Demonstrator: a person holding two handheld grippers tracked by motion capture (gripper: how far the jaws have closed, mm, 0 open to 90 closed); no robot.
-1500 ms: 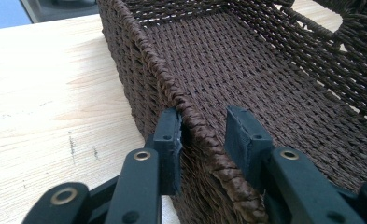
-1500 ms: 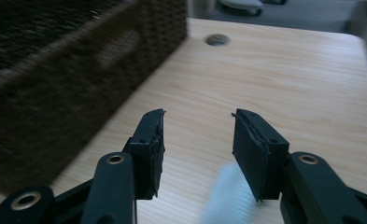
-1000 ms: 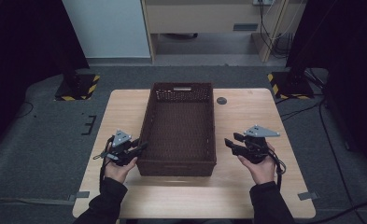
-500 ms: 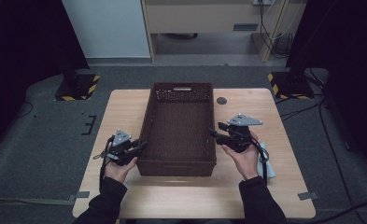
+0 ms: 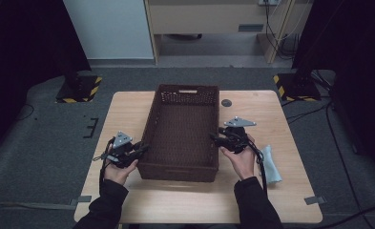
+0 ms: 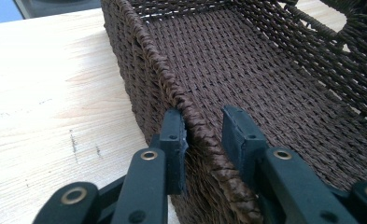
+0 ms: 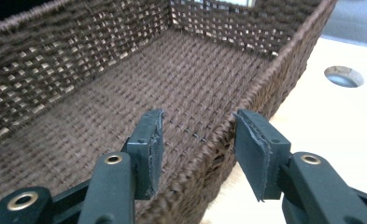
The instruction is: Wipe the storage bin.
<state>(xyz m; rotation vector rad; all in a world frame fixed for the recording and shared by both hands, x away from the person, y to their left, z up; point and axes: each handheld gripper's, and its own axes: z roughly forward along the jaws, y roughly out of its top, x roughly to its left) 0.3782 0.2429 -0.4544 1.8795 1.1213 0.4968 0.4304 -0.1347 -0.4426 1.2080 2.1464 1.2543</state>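
Note:
An empty dark brown woven basket [image 5: 150, 128] stands lengthwise in the middle of the wooden table [image 5: 128, 114]. My left gripper [image 5: 141, 149] is at its near left corner. In the left gripper view the jaws [image 6: 204, 135] straddle the basket's rim [image 6: 172, 88]; they have just been closing. The outer pad [image 6: 177, 140] touches the weave, while a small gap separates the inner pad from it. My right gripper [image 5: 216, 136] is at the right wall, open. Its jaws [image 7: 197, 140] stand astride that rim [image 7: 265, 79] without touching it.
A pale blue cloth [image 5: 271, 164] lies on the table right of my right hand. A round hole [image 5: 226, 102] sits in the tabletop beside the basket's far right corner. Black-and-yellow stand bases [image 5: 78, 90] [image 5: 295, 86] rest on the floor beyond the table.
My right hand has moved left and forward to the basket, its jaws now over the right rim, uncovering the pale cloth. The left hand has stayed at the left rim.

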